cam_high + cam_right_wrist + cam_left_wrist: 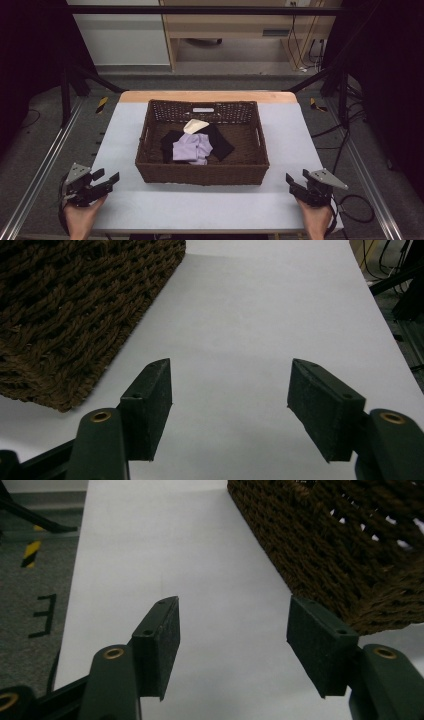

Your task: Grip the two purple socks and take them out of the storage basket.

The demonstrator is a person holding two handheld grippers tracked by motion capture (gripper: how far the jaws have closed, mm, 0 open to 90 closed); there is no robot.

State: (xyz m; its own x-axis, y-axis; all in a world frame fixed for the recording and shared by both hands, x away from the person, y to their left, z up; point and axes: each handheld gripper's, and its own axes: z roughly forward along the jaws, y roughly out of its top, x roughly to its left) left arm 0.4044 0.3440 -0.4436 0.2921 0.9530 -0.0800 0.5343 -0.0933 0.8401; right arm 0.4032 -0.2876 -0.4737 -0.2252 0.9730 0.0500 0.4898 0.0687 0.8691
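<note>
A dark brown wicker basket (202, 176) stands in the middle of the white table (210, 205). Inside it lie a lilac cloth (191, 147), a black cloth (221, 142) and a cream cloth (194, 125). My left gripper (106, 178) rests at the table's near left corner, open, with nothing between its pads (167, 640). The basket's corner (350, 555) is just to its right. At the near right corner my right gripper (295, 183) is open too, its pads (320, 400) bare over the table, with the basket's wall (70, 315) to its left.
Metal rails (45, 165) run along both sides of the table. Black frame struts (80, 75) and cables (350, 135) stand beyond the edges. A wooden desk (240, 25) is at the back. White table strips lie on either side of the basket.
</note>
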